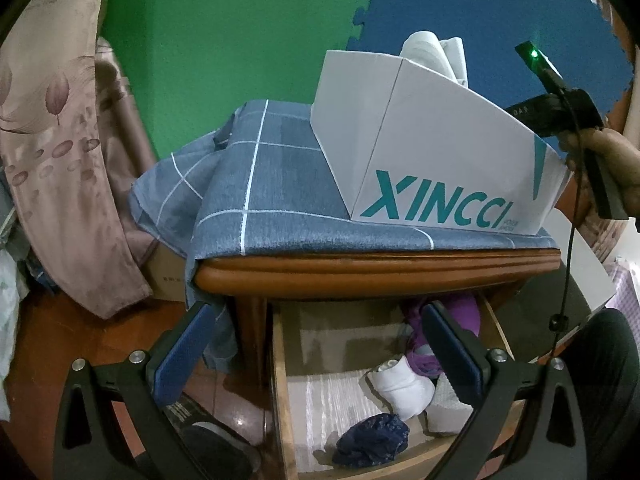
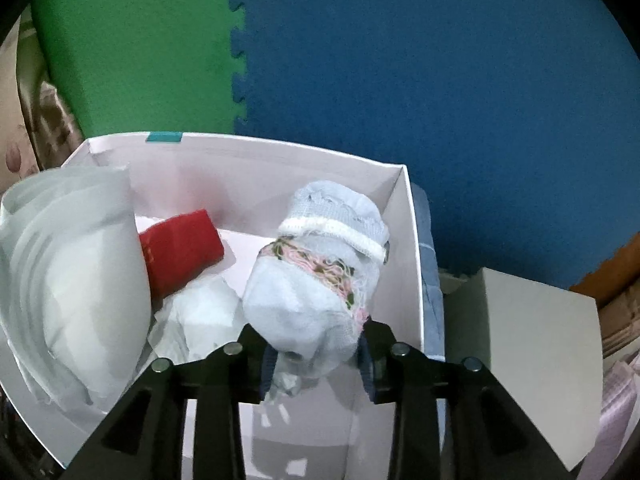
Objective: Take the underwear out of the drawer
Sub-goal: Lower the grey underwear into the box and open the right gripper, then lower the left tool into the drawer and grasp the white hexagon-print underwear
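While the right gripper point(image 2: 316, 364) hangs over the white box point(image 2: 412, 248), a pale rolled underwear bundle point(image 2: 316, 292) sits between its fingers; pads look barely on it, can't tell if it's gripped.

Left gripper point(image 1: 320, 344): jaws wide apart, nothing between them, aimed at the open wooden drawer point(image 1: 280, 368) just ahead and below. Drawer contents: white roll point(image 1: 404, 388), navy wad point(image 1: 372, 440), purple garment point(image 1: 460, 316). Box stands above it on a checked blue cloth point(image 1: 280, 184) covering the wooden cabinet top point(image 1: 360, 272). Box also has a red roll point(image 2: 180, 252) and grey folded fabric point(image 2: 76, 264) left of the right gripper. Green and blue foam mats point(image 2: 440, 80) on the wall behind; floral curtain point(image 1: 60, 140) far left.
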### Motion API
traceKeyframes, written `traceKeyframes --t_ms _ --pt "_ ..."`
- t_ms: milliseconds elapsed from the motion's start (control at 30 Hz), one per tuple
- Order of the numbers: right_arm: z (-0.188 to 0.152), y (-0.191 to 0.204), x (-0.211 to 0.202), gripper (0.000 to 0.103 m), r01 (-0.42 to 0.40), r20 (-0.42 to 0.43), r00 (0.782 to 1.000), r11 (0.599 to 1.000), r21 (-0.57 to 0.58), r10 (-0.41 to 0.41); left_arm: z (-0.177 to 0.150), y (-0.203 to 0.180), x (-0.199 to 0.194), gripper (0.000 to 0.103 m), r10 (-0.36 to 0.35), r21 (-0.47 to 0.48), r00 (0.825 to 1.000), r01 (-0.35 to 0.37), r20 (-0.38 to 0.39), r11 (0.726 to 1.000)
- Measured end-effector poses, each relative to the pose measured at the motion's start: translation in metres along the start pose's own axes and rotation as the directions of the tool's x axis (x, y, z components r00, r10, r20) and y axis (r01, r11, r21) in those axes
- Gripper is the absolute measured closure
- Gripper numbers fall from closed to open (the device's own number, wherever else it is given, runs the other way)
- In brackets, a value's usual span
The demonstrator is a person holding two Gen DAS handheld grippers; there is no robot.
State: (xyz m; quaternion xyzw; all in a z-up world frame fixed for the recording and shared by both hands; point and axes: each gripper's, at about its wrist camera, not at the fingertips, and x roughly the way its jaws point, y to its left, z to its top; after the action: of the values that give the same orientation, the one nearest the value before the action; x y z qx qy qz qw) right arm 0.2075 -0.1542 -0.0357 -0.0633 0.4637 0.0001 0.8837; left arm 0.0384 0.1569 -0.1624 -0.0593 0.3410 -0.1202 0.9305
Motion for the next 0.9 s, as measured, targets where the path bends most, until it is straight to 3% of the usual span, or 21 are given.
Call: traceKeyframes --t_ms 67,133,333,400,433,467,533,667,767,900 --pt "0.001 -0.003 -0.004 0.051 -0.023 0.023 0.999 1.0 0.012 0.022 0.0 0.0 0.002 0.001 0.002 0.001 1.0 -0.002 -0.006 1.0" --pt "0.0 -0.001 -0.009 0.047 -0.014 0.033 0.999 1.0 -0.001 0.014 -0.001 -0.001 0.003 0.001 0.005 0.006 1.0 -0.005 -0.012 1.0" --pt "-0.008 -0.013 -0.062 0.047 -0.076 0.161 0.985 0.996 0.048 0.068 -0.004 -0.005 0.007 0.001 0.013 0.029 1.0 -0.012 -0.025 1.0" --pt "-0.019 -0.025 -0.102 0.045 -0.135 0.271 0.956 0.989 0.065 0.112 -0.006 -0.007 0.007 0.001 0.014 0.041 1.0 -0.013 -0.023 0.999" --pt "-0.029 -0.031 -0.122 0.036 -0.164 0.323 0.936 0.985 0.055 0.138 -0.007 -0.009 0.008 0.001 0.013 0.048 1.0 -0.012 -0.02 0.999" --pt "-0.04 -0.038 -0.137 0.027 -0.167 0.361 0.922 0.985 0.045 0.14 -0.008 -0.01 0.008 0.001 0.012 0.056 1.0 -0.011 -0.019 0.998" --pt "-0.069 -0.051 -0.159 0.023 -0.141 0.409 0.905 0.989 0.034 0.115 -0.011 -0.015 0.009 0.001 0.014 0.08 1.0 -0.012 -0.02 0.997" --pt "-0.14 -0.08 -0.157 0.023 -0.093 0.391 0.919 0.994 0.064 0.06 -0.02 -0.038 0.015 0.001 -0.022 0.151 0.998 0.03 -0.055 0.988" --pt "-0.198 -0.101 -0.136 0.023 -0.113 0.341 0.938 0.985 0.134 0.061 -0.032 -0.065 0.024 0.001 -0.054 0.195 0.992 0.076 -0.113 0.978" --pt "-0.24 -0.115 -0.106 0.023 -0.181 0.299 0.948 0.96 0.215 0.112 -0.051 -0.109 0.046 0.001 -0.092 0.187 0.968 0.138 -0.234 0.973"
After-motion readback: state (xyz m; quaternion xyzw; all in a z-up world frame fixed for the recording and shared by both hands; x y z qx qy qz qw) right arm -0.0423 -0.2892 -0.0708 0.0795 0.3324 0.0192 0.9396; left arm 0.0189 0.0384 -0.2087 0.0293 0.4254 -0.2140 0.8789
